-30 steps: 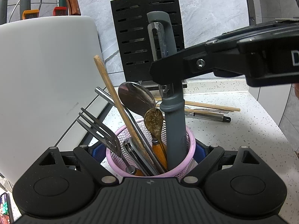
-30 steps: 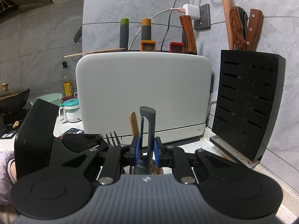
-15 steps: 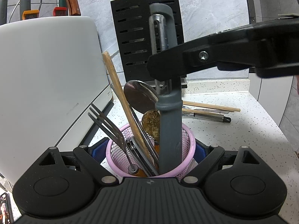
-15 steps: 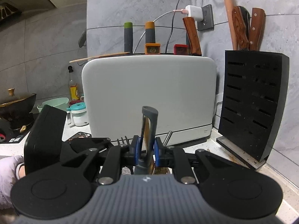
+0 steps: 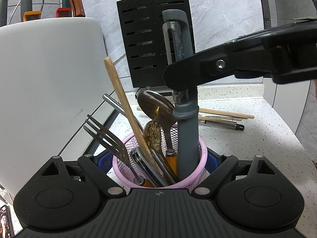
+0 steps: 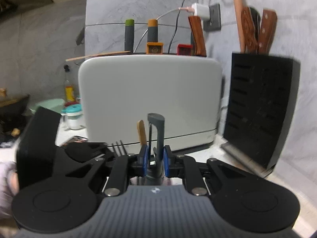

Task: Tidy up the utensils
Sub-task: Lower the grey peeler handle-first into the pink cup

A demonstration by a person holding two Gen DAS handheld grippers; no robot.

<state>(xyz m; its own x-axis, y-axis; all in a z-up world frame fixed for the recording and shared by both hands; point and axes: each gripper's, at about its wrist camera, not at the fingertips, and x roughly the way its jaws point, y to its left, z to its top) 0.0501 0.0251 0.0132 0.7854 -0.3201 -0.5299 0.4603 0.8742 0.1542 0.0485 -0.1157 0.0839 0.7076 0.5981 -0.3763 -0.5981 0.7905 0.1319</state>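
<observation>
My left gripper (image 5: 158,159) is shut on a pink mesh utensil cup (image 5: 201,158), its blue pads against both sides. The cup holds a fork (image 5: 105,132), a wooden stick (image 5: 122,103), two spoons (image 5: 156,107) and other cutlery. A grey peeler (image 5: 184,99) stands upright in the cup's right side. My right gripper (image 6: 155,159) comes in from the right and is shut on the peeler (image 6: 157,130) just above its handle. Its black finger (image 5: 218,67) crosses the left wrist view.
A large white appliance (image 5: 45,83) stands close on the left. A black knife block (image 5: 146,45) stands behind the cup by the wall. Wooden chopsticks (image 5: 225,114) and a metal utensil (image 5: 223,125) lie on the speckled counter (image 5: 257,138) behind the cup.
The right gripper, still shut on the peeler, has shifted it from the cup's middle to its right side and pushed it a little deeper. The cutlery in the cup shifted.
</observation>
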